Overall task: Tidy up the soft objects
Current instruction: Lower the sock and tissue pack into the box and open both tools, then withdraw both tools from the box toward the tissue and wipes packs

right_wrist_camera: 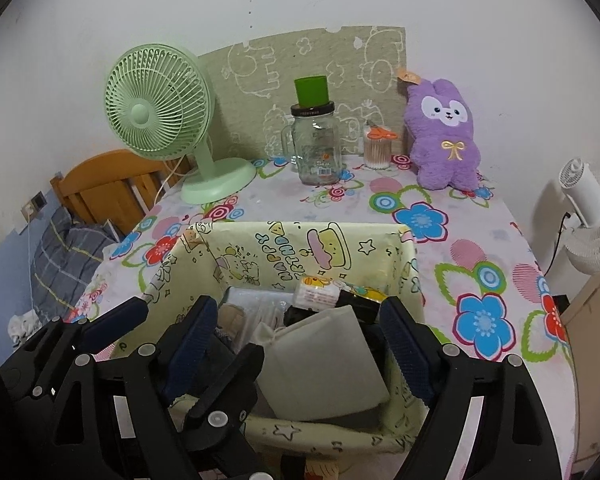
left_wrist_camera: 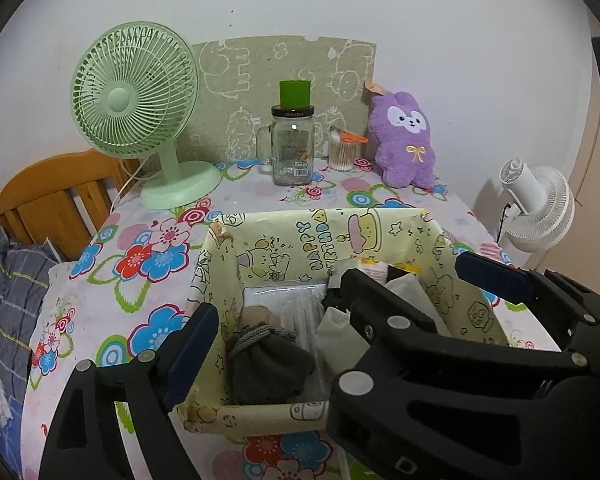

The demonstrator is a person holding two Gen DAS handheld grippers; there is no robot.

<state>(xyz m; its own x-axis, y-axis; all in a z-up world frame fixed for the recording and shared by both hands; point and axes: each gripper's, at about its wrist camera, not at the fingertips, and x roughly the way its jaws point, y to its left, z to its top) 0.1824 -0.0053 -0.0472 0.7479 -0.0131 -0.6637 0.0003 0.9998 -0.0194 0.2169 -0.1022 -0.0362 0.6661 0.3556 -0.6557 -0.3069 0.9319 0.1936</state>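
A yellow-green cartoon-print box stands on the flowered table, holding a grey drawstring pouch, a white pouch, clear packets and small items. A purple plush bunny leans on the wall at the back right. My left gripper is open and empty, its jaws straddling the box's width. My right gripper is open and empty over the box, around the white pouch. The right gripper's body crosses the left wrist view; the left gripper's fingers show at lower left of the right wrist view.
A green desk fan stands back left. A glass mug jar with a green cup on top and a cotton swab holder stand at the back. A white fan is off the table's right edge; a wooden headboard at left.
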